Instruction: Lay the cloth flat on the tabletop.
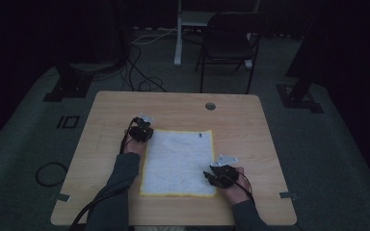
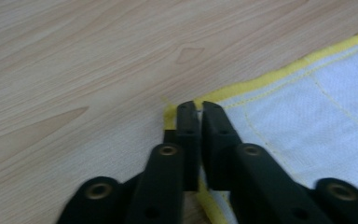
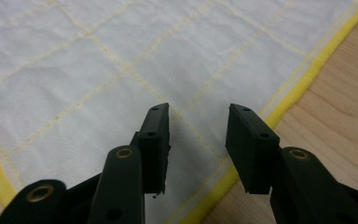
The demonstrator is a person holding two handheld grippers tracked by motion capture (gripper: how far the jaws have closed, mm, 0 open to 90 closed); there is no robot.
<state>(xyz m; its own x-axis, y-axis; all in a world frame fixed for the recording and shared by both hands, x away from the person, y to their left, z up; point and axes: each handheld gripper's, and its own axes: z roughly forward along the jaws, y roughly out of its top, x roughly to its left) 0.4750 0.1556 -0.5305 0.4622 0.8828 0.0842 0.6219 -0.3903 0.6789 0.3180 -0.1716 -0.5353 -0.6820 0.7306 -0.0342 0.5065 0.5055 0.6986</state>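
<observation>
We see the white yellow-edged cloth (image 1: pixel 178 162) flat mid-table, long axis top to bottom; left gripper (image 2: pixel 199 108), barely parted, straddles its upper-left corner, right gripper (image 3: pixel 198 122), released, over its lower-right corner.

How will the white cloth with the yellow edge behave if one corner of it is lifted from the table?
The cloth looks thin and lies flat with soft creases, so it would probably sag and fold, not stay stiff. It seems light for its area. On the smooth wooden table it may slide when pushed, bunching up rather than moving as one sheet.
</observation>
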